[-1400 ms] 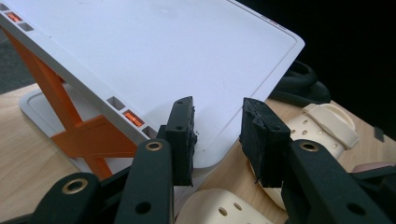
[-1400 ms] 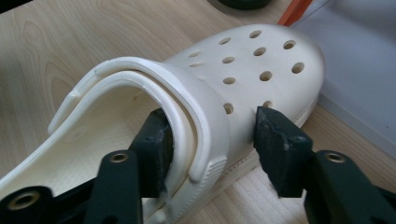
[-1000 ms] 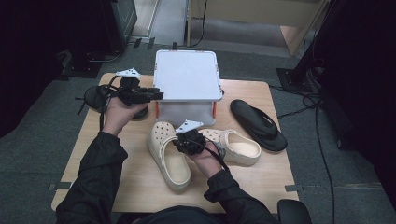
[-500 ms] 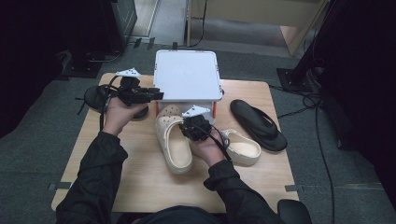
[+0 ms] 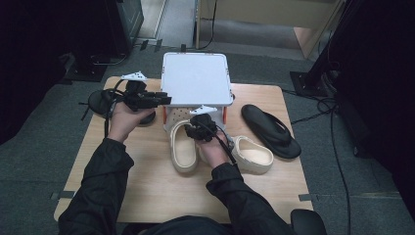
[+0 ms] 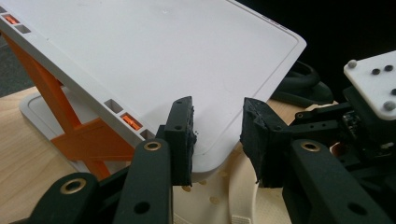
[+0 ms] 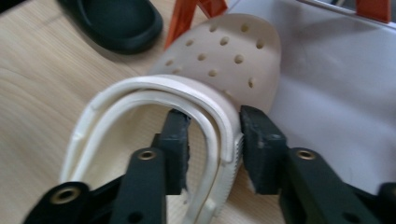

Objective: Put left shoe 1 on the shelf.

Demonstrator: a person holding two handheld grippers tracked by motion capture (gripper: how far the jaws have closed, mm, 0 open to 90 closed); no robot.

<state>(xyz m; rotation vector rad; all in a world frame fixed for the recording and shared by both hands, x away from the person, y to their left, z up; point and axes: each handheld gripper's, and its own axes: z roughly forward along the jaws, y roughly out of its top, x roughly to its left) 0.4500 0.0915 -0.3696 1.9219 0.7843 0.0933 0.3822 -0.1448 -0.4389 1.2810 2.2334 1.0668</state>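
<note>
Straddling clog rim (image 7: pixel 219 122), fingers (image 7: pixel 175 140) loose

Dark long sleeves (image 5: pixel 103 186); black two-jaw grippers with brass-ringed pivots, white three-cornered plates (image 5: pixel 134 76), trailing black cables.

Your left tool (image 5: pixel 164 100) hovers level left of the white stand (image 5: pixel 196 78), jaws partly apart on nothing. Your right tool (image 5: pixel 188 128), below its front edge, has just been opening its jaws.

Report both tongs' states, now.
Left tongs: open, nothing between them, held over the white rack.
Right tongs: just been opening; jaws straddle the side wall of the cream clog, pads off it, so open.
</note>
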